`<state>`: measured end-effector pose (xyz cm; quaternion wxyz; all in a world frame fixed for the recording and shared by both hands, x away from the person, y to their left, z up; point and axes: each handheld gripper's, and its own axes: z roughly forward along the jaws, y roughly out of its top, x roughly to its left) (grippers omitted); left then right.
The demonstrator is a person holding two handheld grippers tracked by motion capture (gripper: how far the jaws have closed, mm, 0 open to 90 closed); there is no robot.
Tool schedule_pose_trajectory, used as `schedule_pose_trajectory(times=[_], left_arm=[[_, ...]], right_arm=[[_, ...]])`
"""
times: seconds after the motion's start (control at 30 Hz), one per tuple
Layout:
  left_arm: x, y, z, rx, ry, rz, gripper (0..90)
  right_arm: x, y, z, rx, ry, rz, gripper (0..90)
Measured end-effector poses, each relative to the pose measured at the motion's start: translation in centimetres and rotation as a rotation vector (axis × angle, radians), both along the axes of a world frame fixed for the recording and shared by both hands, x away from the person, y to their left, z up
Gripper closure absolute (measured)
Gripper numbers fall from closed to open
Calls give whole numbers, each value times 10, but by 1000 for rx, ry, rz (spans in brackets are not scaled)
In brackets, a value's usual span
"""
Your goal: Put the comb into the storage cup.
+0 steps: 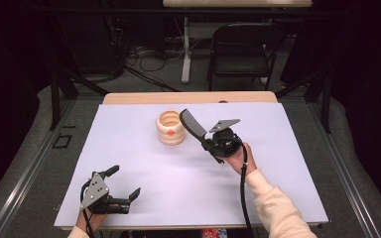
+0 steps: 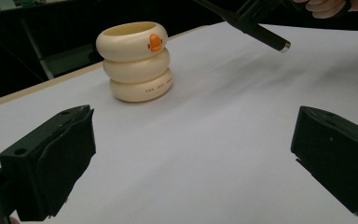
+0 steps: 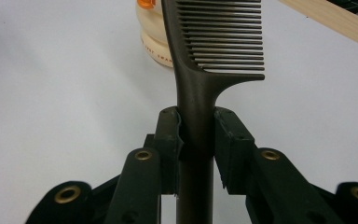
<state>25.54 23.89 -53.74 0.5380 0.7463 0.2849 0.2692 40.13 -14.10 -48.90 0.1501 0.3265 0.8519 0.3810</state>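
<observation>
— Above the bench (image 1: 144, 163), what have you got?
— My right gripper (image 1: 217, 142) clamps a black comb (image 1: 192, 125) by its handle, its head raised just beside the cream ringed cup (image 1: 171, 128). My left gripper (image 1: 124, 186) rests with fingers (image 2: 51, 158) spread, empty.
— What's left?
— Pickup looks done; probably dropping it in the cup remains.

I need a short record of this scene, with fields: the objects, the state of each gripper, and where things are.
surface: white table
holder: cream ringed cup, upright at the far middle, open top, orange mark on its side
comb: black comb, off the table, teeth end beside the cup's rim
right gripper: right gripper shut on the comb's handle
left gripper: left gripper open, holds nothing, low at the near left
background: folding chair beyond the table
</observation>
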Motion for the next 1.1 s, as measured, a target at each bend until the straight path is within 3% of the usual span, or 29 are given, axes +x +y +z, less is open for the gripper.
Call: schedule_pose_trajectory(times=[0.3, 0.6, 1.1], left_arm=[[0, 0, 0, 1, 0, 5, 1], [0, 1, 0, -1, 1, 7, 1], [0, 1, 0, 0, 0, 5, 1]], right_arm=[[1, 5, -1, 22, -34, 1, 721], [4, 13, 9, 38, -76, 3, 722], [14, 20, 18, 66, -100, 12, 721]])
